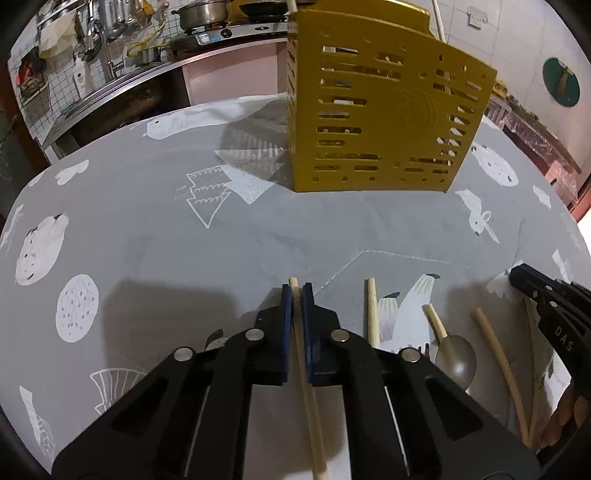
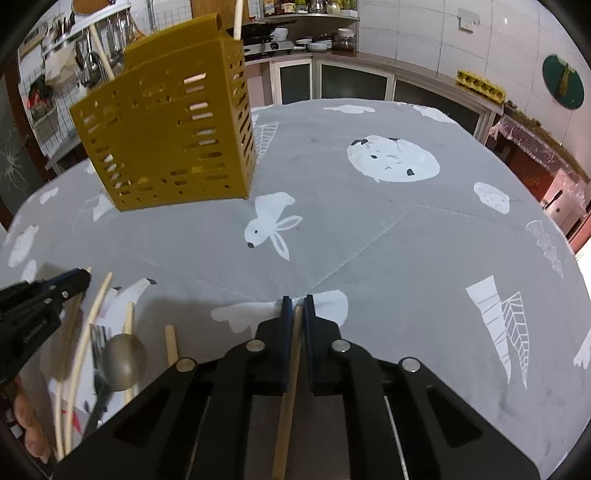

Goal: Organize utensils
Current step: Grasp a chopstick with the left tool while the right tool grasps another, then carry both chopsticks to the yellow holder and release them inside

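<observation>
A yellow slotted utensil holder (image 1: 384, 110) stands on the grey tablecloth with chopsticks sticking out of its top; it also shows in the right wrist view (image 2: 170, 136). My left gripper (image 1: 296, 291) is shut on a pale chopstick (image 1: 306, 387) that runs back between the jaws. My right gripper (image 2: 294, 304) is shut on a wooden chopstick (image 2: 286, 406). Loose chopsticks (image 1: 372, 314), a metal spoon (image 1: 455, 360) and a dark fork (image 2: 98, 369) lie between the two grippers. The right gripper shows in the left wrist view (image 1: 546, 299), the left gripper in the right wrist view (image 2: 44, 295).
The table (image 2: 406, 240) carries a grey cloth with white animal and tree prints. A kitchen counter with a stove and pots (image 1: 207, 22) lies beyond it. Hanging utensils (image 1: 103, 33) are on the left wall. The table edge drops off at the right.
</observation>
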